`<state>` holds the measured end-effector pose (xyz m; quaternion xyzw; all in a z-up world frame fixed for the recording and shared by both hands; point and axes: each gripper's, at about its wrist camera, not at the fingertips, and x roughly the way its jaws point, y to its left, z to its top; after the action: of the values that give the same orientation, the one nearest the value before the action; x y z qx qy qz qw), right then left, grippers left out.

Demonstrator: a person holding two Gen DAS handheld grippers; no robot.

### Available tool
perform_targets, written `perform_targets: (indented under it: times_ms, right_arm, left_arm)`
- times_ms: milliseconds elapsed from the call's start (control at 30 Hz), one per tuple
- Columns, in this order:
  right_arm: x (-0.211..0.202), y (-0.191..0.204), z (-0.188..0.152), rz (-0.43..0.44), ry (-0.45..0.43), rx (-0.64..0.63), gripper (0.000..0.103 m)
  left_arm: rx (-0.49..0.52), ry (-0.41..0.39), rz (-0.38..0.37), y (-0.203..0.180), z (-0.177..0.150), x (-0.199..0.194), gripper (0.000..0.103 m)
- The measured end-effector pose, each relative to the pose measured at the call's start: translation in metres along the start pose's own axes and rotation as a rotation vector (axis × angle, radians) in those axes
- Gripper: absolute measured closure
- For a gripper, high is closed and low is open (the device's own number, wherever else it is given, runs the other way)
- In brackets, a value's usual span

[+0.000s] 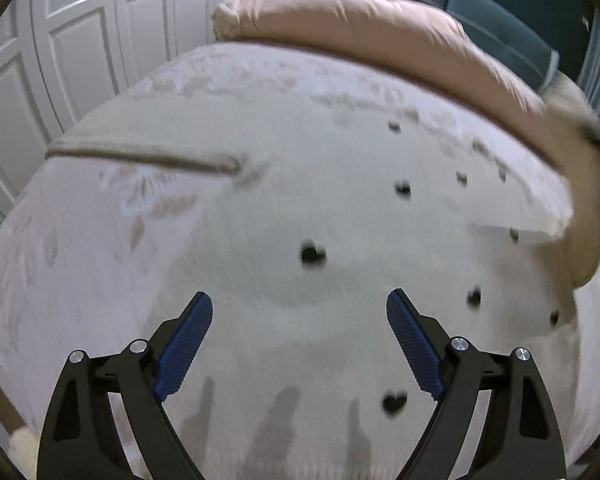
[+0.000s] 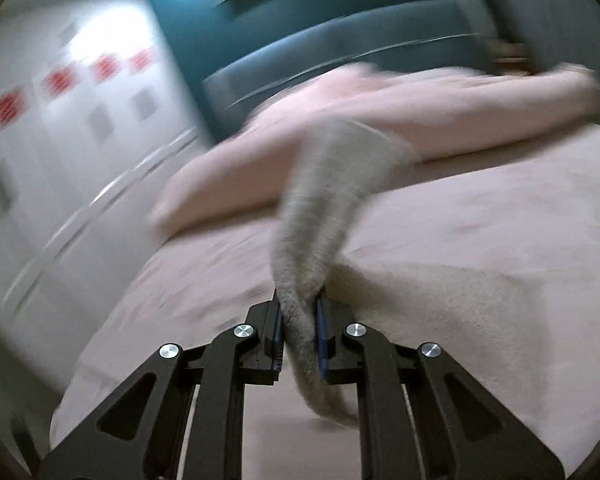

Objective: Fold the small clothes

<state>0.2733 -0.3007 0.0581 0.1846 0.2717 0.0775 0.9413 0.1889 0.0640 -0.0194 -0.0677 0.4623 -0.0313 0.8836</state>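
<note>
In the left wrist view a white garment with small black hearts (image 1: 312,216) lies spread flat on the bed. My left gripper (image 1: 300,312) is open and empty just above it, fingers wide apart. In the right wrist view my right gripper (image 2: 299,312) is shut on a strip of grey-white cloth (image 2: 324,208), which rises from the jaws and stretches away over the bed. The view is motion-blurred, so I cannot tell whether this cloth is part of the heart garment.
A pink floral bedspread (image 1: 80,240) covers the bed. A long pink pillow (image 1: 380,36) lies along the head end, also in the right wrist view (image 2: 440,108). A teal headboard (image 1: 500,8) stands behind it. White panelled wardrobe doors (image 1: 60,60) are on the left.
</note>
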Motion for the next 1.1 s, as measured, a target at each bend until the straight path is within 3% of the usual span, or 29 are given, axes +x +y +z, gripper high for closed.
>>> perform_targets:
  times_ms: [100,200,267,300,367,467,567,667,700,733,767,800,833,900,1033,1067,1100]
  right_arm:
    - [0.079,0.064,-0.053,0.043,0.190,-0.124,0.079]
    - [0.110,0.071,-0.101,-0.010,0.292,-0.104,0.079]
    - [0.094,0.052,-0.107,0.000,0.277,-0.033,0.073]
    - [0.073,0.035,-0.109,-0.018,0.242,0.007,0.063]
    - [0.032,0.011,-0.115,-0.060,0.196,0.058,0.051]
    - [-0.005,-0.041,-0.121,-0.145,0.180,0.163,0.049]
    - [-0.020,-0.090,-0.127,-0.148,0.190,0.325,0.048]
    - [-0.019,-0.118,-0.129,-0.130,0.189,0.421,0.048]
    - [-0.016,-0.119,-0.127,-0.130,0.182,0.429,0.048]
    - [-0.012,-0.123,-0.124,-0.135,0.171,0.442,0.049]
    - [-0.003,-0.120,-0.118,-0.140,0.162,0.452,0.052]
    - [0.002,-0.123,-0.113,-0.141,0.153,0.464,0.071]
    - [0.009,-0.124,-0.103,-0.142,0.147,0.479,0.097]
    - [0.004,-0.128,-0.087,-0.124,0.084,0.495,0.097]
    - [-0.057,-0.109,-0.059,-0.005,-0.268,0.441,0.098]
    - [-0.058,-0.111,-0.062,-0.036,-0.284,0.429,0.098]
    - [-0.044,-0.118,-0.069,-0.107,-0.224,0.418,0.098]
  left_arm:
    - [-0.030,-0.021,-0.035,0.006,0.022,0.004,0.016]
    - [-0.041,-0.012,-0.078,0.010,0.042,0.018,0.016]
    - [-0.047,0.003,-0.127,0.011,0.058,0.036,0.015]
    - [-0.053,0.019,-0.136,0.011,0.063,0.045,0.015]
    - [-0.082,0.043,-0.174,0.009,0.076,0.067,0.015]
    - [-0.149,0.068,-0.224,0.004,0.089,0.098,0.015]
    - [-0.238,0.125,-0.285,-0.002,0.092,0.125,0.015]
    - [-0.284,0.124,-0.254,-0.009,0.090,0.135,0.018]
    - [-0.282,0.112,-0.247,-0.013,0.091,0.133,0.031]
    - [-0.274,0.107,-0.252,-0.016,0.093,0.133,0.063]
    - [-0.262,0.108,-0.268,-0.019,0.097,0.134,0.083]
    - [-0.256,0.115,-0.313,-0.022,0.103,0.136,0.097]
    - [-0.261,0.111,-0.350,-0.026,0.112,0.135,0.098]
    - [-0.214,0.020,-0.371,-0.038,0.135,0.115,0.099]
    - [-0.117,-0.251,-0.431,-0.057,0.169,0.054,0.099]
    - [-0.112,-0.281,-0.435,-0.056,0.170,0.051,0.098]
    - [-0.100,-0.280,-0.426,-0.057,0.168,0.055,0.096]
